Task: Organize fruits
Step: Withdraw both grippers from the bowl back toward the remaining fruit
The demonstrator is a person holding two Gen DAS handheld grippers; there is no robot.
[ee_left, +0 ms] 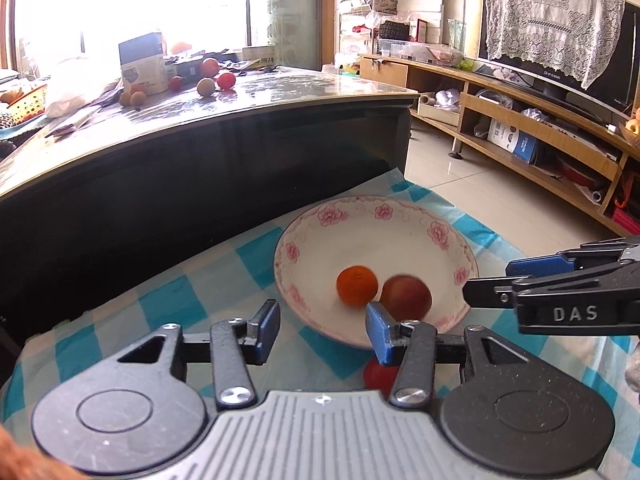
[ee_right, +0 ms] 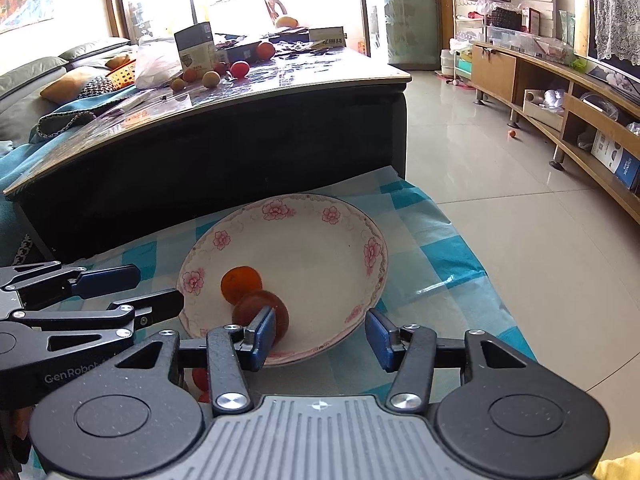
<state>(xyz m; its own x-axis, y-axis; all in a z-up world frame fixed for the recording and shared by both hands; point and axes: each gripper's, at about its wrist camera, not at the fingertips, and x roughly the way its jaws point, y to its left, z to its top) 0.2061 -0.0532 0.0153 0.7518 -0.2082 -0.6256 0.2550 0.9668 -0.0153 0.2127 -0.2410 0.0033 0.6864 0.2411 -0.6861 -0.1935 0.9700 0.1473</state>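
Fruit status: round orange citrus fruit (ee_left: 357, 290) and darker reddish-brown round fruit (ee_left: 406, 297) lie touching each other inside the white ceramic plate with pink flower rim (ee_left: 440, 232). A small red fruit (ee_left: 376, 376) sits on the cloth just outside the plate's near rim, partly hidden behind the left gripper (ee_left: 322, 332).

Jaws: left gripper released, blue pads apart, nothing between them. Right gripper (ee_right: 316, 336) likewise parted and empty; its left pad stands in front of the brown fruit without visibly pressing on it.

Handling, judged: fruits look small, light, smooth-skinned and round, so likely to roll and slip. Take hold across the widest middle, pads on opposite sides, with gentle squeeze; the skin may bruise. Plate is glazed and fragile, shallow-sided, so a nudged fruit could roll inside it.

Surface: blue-and-white checked cloth (ee_right: 440, 248), slightly wrinkled, over a low stand. Behind it a dark glossy-topped table (ee_left: 280, 104) carries more loose fruit (ee_left: 206, 86), a carton and bags. Room: pale tiled floor, wooden media shelf along the right wall, bright window behind.
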